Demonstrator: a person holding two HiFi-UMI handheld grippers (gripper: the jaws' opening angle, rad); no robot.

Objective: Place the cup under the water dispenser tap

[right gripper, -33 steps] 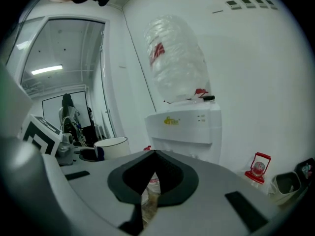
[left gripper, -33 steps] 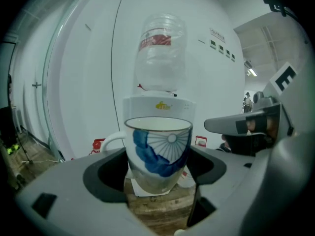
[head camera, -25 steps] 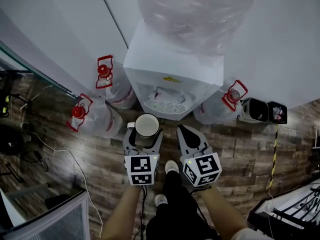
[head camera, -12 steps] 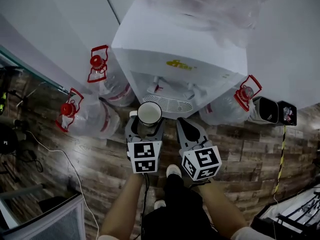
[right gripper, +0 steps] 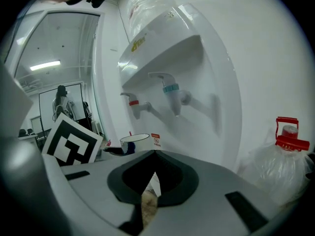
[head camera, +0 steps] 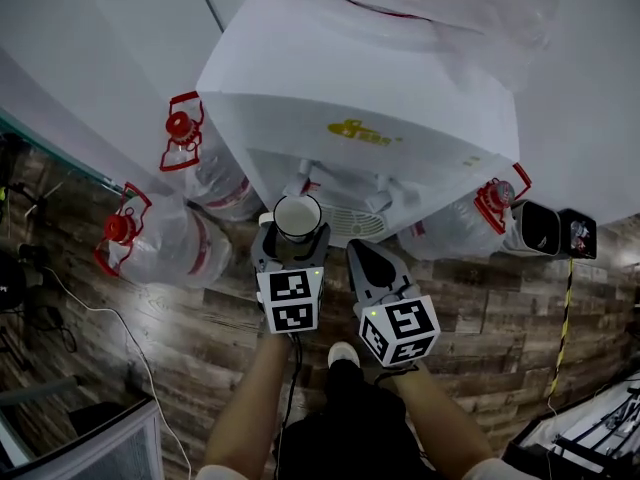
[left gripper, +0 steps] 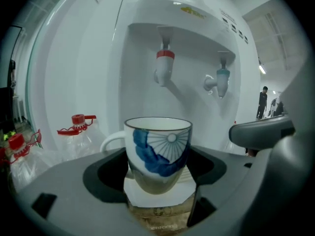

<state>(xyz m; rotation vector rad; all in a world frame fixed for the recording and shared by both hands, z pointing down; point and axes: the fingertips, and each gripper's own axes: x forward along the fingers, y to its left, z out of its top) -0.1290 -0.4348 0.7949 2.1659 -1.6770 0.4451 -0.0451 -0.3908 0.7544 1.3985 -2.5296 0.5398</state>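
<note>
The left gripper (head camera: 292, 252) has its jaws closed on the cup (left gripper: 158, 154), one jaw on each side of the cup's lower body. The cup is upright, with its handle pointing left and its blue pattern facing the camera. It hangs in front of the water dispenser (head camera: 360, 118), lower than the red tap (left gripper: 164, 68) and short of the recess; the blue tap (left gripper: 221, 77) is to the right. The right gripper (head camera: 365, 260) is just beside the left, with its jaws together and nothing between them. Water bottles (head camera: 160, 243) lie on the wooden floor (head camera: 200, 318).
</note>
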